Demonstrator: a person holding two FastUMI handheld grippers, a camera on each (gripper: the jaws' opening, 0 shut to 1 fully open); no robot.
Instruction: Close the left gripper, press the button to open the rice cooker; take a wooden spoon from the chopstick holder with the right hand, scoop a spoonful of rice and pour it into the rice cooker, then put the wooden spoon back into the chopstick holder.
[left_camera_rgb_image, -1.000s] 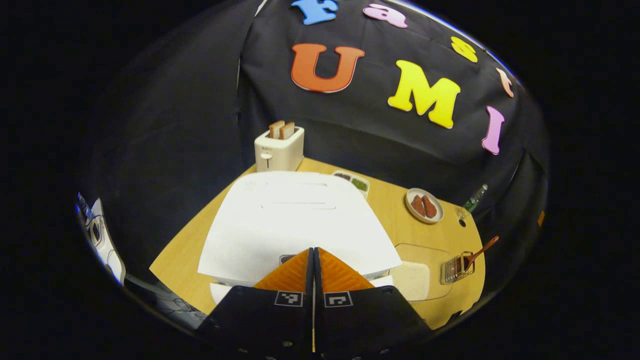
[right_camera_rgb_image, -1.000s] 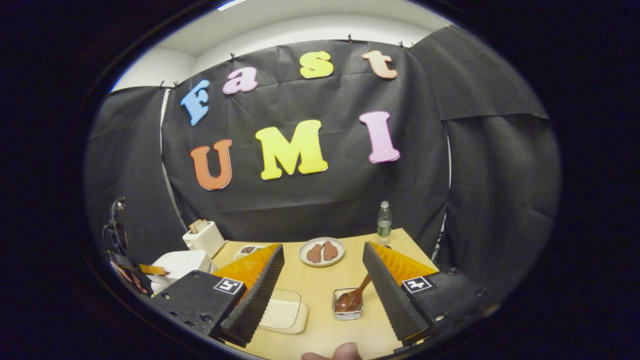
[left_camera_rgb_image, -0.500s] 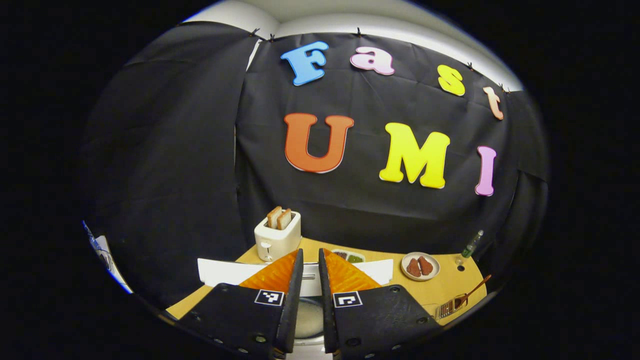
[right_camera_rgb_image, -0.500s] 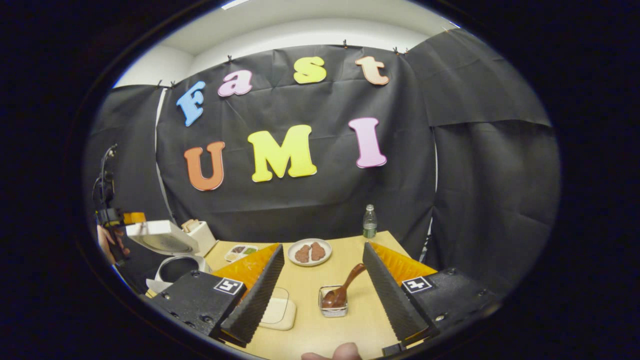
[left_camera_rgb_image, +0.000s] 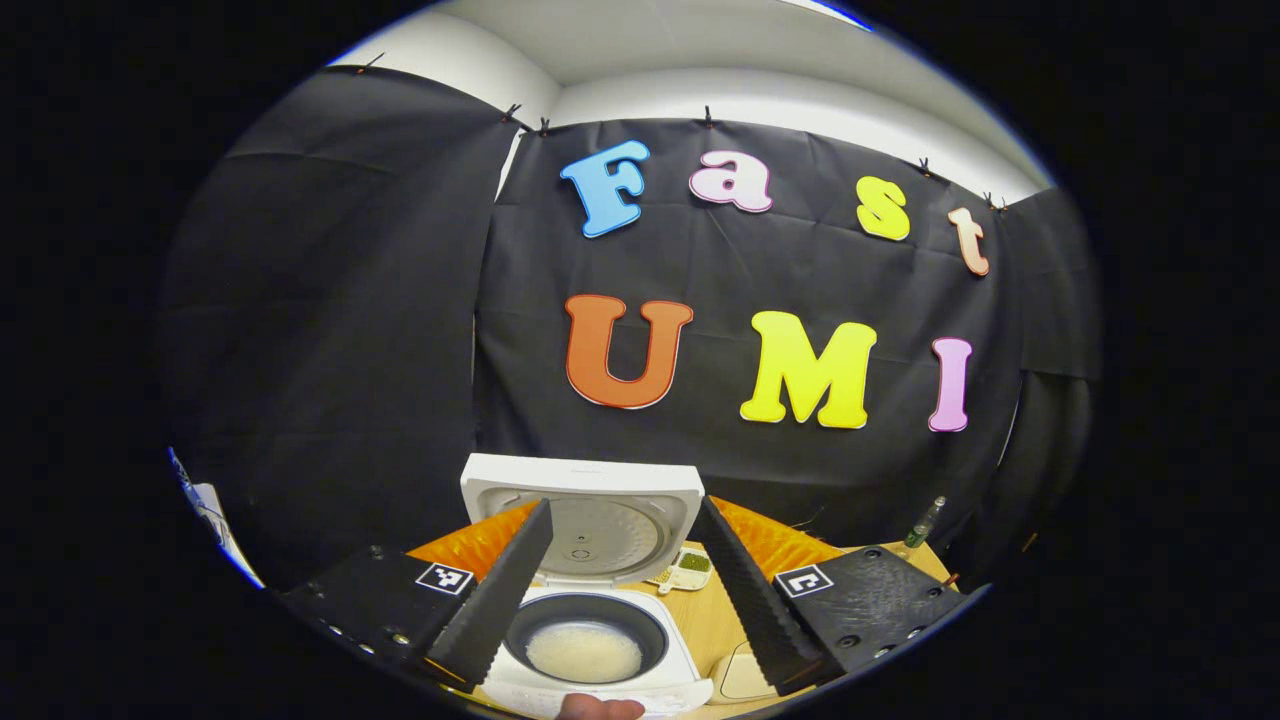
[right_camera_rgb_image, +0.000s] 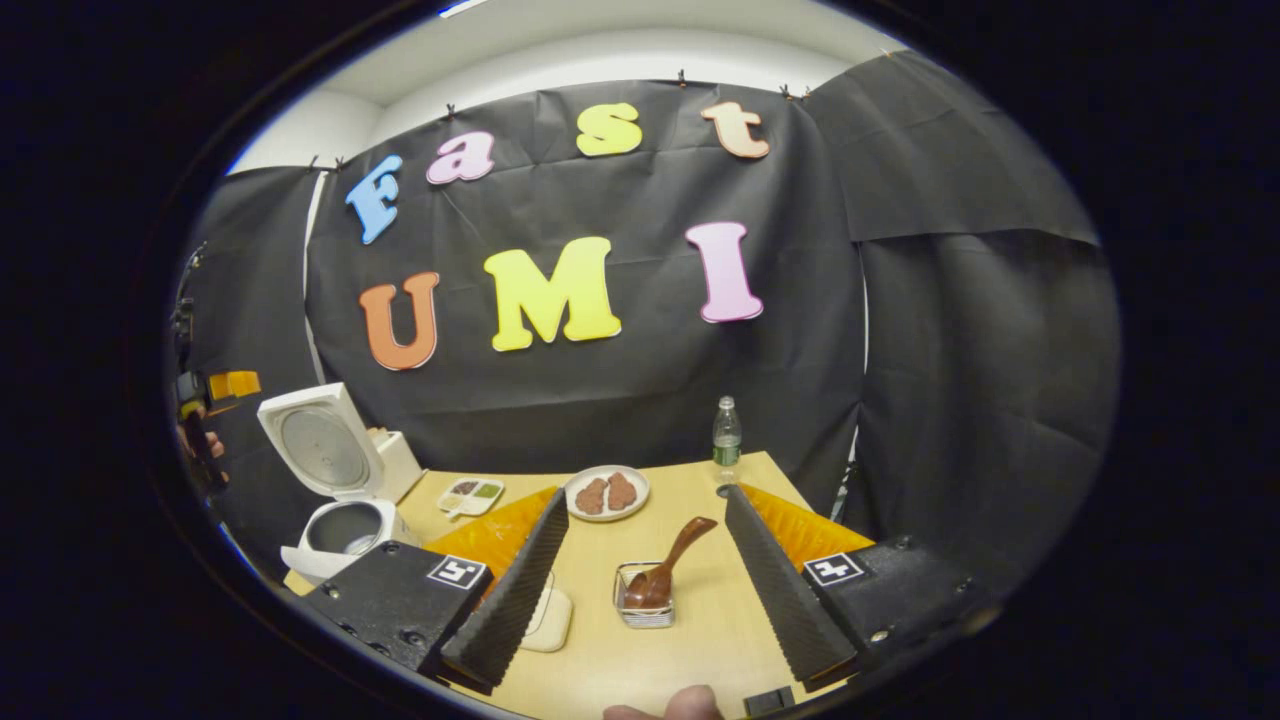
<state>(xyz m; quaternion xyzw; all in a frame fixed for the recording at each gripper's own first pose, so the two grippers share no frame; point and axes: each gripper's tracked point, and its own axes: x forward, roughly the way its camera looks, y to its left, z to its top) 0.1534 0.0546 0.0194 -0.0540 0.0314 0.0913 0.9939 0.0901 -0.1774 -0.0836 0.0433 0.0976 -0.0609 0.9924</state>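
Rice cooker (left_camera_rgb_image: 585, 610) lid up, pot exposed — button step done. Left gripper (left_camera_rgb_image: 620, 585) spread wide above it, holding nothing. Right gripper (right_camera_rgb_image: 640, 575) open too, near wooden spoon (right_camera_rgb_image: 668, 570) standing in chopstick holder (right_camera_rgb_image: 643, 608) on tabletop (right_camera_rgb_image: 700, 640) — pickup, scoop, pour, return remain.

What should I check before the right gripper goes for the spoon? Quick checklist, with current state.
1. Rice cooker lid up, pot exposed: ok.
2. Wooden spoon in the chopstick holder, handle leaning up and free to grab: ok.
3. Right gripper open, wide enough for the handle: ok.
4. Path from right gripper to spoon: nothing between, ok.
5. Left gripper out of the pot: open, above the cooker front; clearance for the pour cannot tell.
6. Rice tray reachable: partly hidden behind a finger, cannot tell.
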